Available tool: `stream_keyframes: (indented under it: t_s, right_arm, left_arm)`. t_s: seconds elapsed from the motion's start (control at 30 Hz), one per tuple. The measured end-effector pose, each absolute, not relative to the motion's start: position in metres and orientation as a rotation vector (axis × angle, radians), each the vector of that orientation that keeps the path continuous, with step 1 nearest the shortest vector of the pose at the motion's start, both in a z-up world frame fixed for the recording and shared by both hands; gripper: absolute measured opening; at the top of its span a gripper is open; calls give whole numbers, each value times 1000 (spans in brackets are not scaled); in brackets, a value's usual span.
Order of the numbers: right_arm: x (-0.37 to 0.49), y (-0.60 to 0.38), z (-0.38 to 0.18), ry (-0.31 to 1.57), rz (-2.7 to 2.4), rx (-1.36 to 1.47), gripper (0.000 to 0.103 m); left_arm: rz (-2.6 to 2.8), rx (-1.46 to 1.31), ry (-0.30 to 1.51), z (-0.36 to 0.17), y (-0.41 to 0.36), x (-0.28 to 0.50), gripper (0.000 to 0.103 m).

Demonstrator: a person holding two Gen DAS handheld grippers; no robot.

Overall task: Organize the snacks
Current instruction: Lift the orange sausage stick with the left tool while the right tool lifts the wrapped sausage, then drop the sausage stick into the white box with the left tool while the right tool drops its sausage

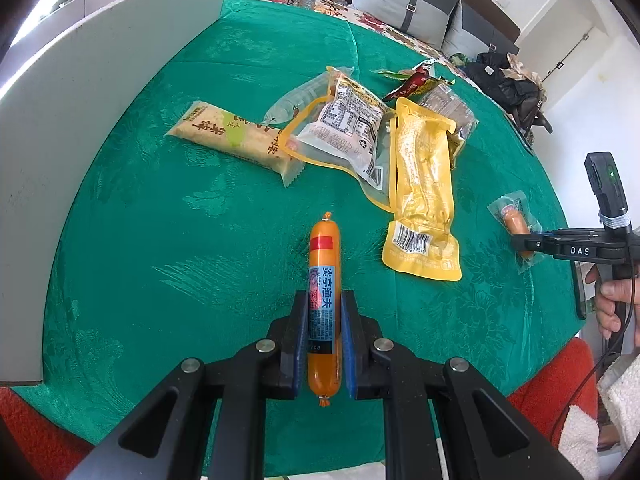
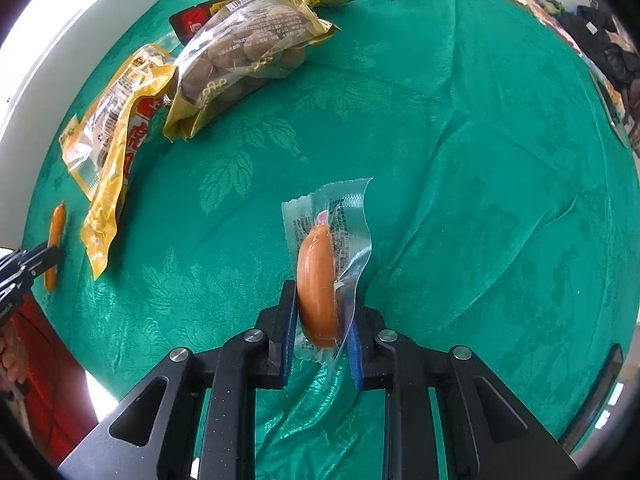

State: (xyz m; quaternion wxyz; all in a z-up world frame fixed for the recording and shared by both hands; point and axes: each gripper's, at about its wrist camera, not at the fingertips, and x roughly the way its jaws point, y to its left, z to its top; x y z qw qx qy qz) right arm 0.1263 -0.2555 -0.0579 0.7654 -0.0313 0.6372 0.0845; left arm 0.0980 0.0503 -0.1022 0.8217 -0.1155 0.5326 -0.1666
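Note:
My left gripper (image 1: pixel 325 300) is shut on an orange fish sausage stick (image 1: pixel 325 264) with a blue label, which points away over the green tablecloth (image 1: pixel 168 240). In the right wrist view that same sausage stick (image 2: pixel 55 236) shows at the far left, held by the left gripper (image 2: pixel 50 258). My right gripper (image 2: pixel 325 300) is shut on a clear vacuum pack with a small sausage (image 2: pixel 318 280) in it. The left wrist view shows that sausage pack (image 1: pixel 512 220) at the right edge, clamped by the right gripper (image 1: pixel 522 242), with a hand (image 1: pixel 612 300) on the handle.
A heap of snack packs lies mid-table: a beige bar pack (image 1: pixel 232 136), a clear pack with a yellow rim (image 1: pixel 344 124), a yellow pouch (image 1: pixel 424 184). A white board (image 1: pixel 80 120) stands along the left side. Cushions (image 1: pixel 404 4) and a dark bag (image 1: pixel 508 80) lie beyond.

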Motion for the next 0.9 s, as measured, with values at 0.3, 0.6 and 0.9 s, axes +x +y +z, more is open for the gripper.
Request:
stream_keyframes:
  t_s: [0.3,0.6,0.9]
  right_arm:
    - [114,-250,-31,1320,214,121,22]
    - [160,-44,112,1095,652,112,22]
    - [184,93,162,971,801,109,66]
  left_arm:
    - [-416,-450,1083,-62,72,96,14]
    - [-170,-486,889,61,213,114,14]
    - [234,-297,904,47,319,112,63]
